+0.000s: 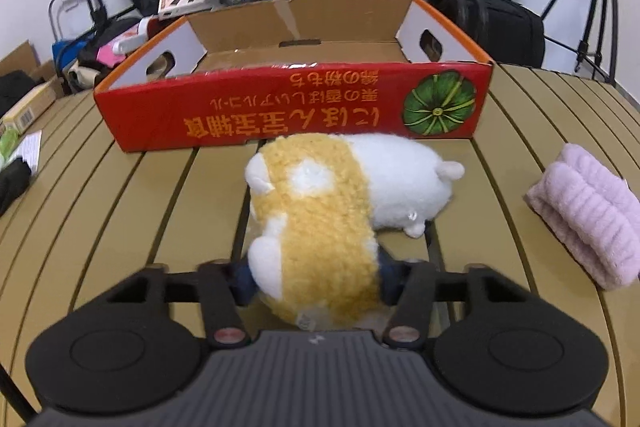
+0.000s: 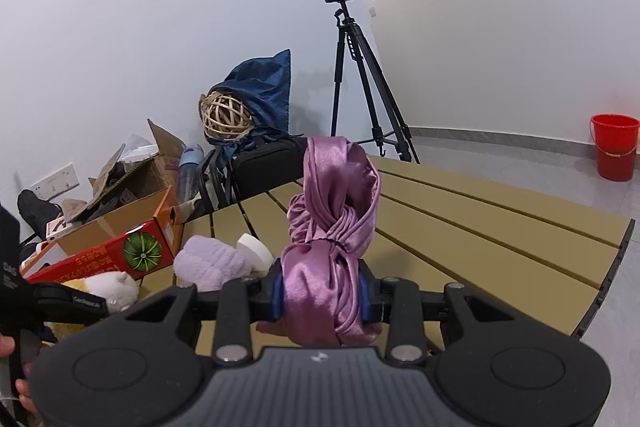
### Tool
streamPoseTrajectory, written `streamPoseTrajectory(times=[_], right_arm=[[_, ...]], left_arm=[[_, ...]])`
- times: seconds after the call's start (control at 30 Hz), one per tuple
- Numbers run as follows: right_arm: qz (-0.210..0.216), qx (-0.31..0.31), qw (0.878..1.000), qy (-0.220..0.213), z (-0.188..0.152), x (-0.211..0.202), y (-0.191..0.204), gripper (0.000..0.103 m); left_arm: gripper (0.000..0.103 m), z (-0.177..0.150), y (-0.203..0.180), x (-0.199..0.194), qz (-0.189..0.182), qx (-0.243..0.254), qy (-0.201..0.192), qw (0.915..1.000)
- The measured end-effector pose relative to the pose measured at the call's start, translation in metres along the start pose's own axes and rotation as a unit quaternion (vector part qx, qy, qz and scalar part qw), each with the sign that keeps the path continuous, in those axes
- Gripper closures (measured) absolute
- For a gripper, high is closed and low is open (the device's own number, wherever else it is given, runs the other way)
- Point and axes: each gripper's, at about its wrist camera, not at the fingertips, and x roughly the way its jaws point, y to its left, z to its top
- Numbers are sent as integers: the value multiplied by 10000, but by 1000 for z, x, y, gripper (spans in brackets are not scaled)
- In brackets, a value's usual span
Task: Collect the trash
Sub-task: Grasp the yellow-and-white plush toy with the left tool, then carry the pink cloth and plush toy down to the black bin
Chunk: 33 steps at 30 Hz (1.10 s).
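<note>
The left gripper (image 1: 316, 277) clamps its fingers (image 1: 390, 277) on the plush toy (image 1: 320, 211) before the red box (image 1: 292, 103).

Yellow-and-white plush toy (image 1: 320, 211), red box (image 1: 288, 103), purple satin cloth (image 2: 332, 247).

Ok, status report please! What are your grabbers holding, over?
Left gripper shut on plush toy. Right gripper shut on purple cloth. Red box just ahead, path clear.
</note>
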Motion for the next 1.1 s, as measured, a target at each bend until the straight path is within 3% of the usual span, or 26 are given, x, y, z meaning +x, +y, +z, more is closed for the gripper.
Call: streamPoseTrajectory(times=[0.63, 1.1], right_arm=[[208, 9, 9998, -17, 1, -10, 0, 70], [521, -227, 9984, -59, -2, -33, 8, 70]], left_arm=[[52, -11, 27, -54, 180, 94, -425, 9989], [52, -38, 51, -113, 17, 179, -738, 9971]])
